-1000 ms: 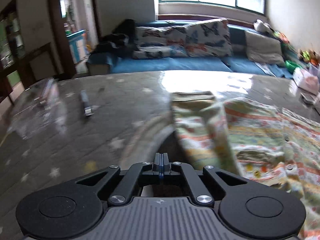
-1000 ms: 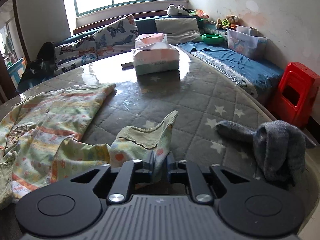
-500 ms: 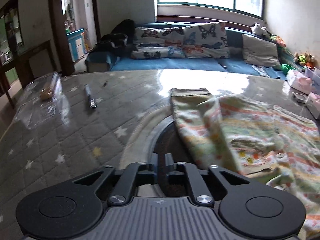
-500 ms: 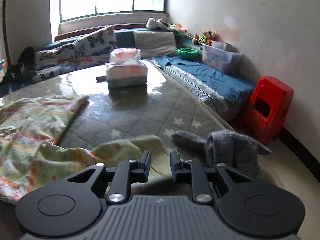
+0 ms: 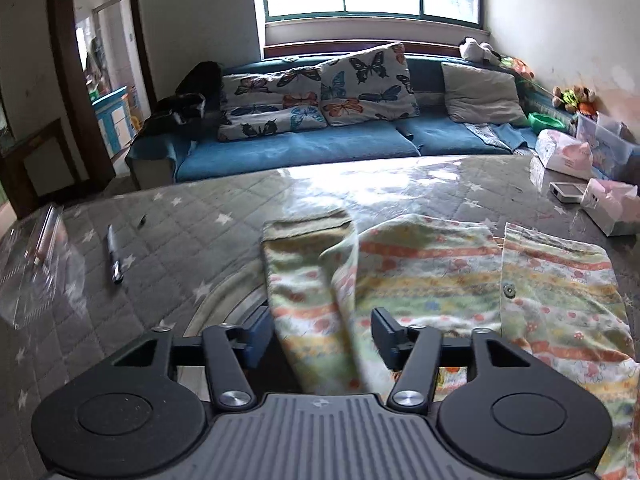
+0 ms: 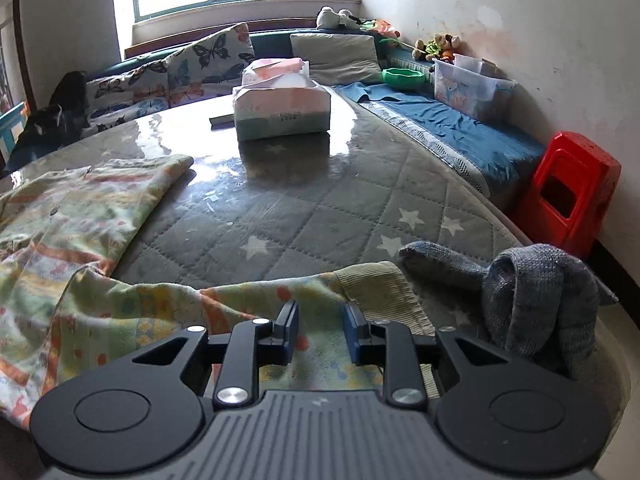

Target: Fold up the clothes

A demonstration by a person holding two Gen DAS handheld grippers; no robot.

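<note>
The patterned garment lies spread on the quilted table, one sleeve running toward the near edge on the left side and the other sleeve draped across the near edge on the right, its ribbed cuff uppermost.

Left gripper: jaws wide apart, straddling the left sleeve; nothing is clamped. Right gripper: jaws apart, above the right sleeve just short of the cuff; nothing is held.

Risks, as judged:
- Both sleeves sit at the table edge. A shallow bite could take only the top layer, so the sleeve would twist when carried inward.
- The left sleeve is already doubled lengthwise; closing there may set that crease into the fold.
- A grey knitted item lies just beside the right cuff and could be snagged or dragged off the edge.
- The table cover is glossy, so the garment may slide, not fold.
- A pen lies well apart to the left; low concern.

Writing: the tissue box carries a line of print, too small to read. No other legible marks.
</note>
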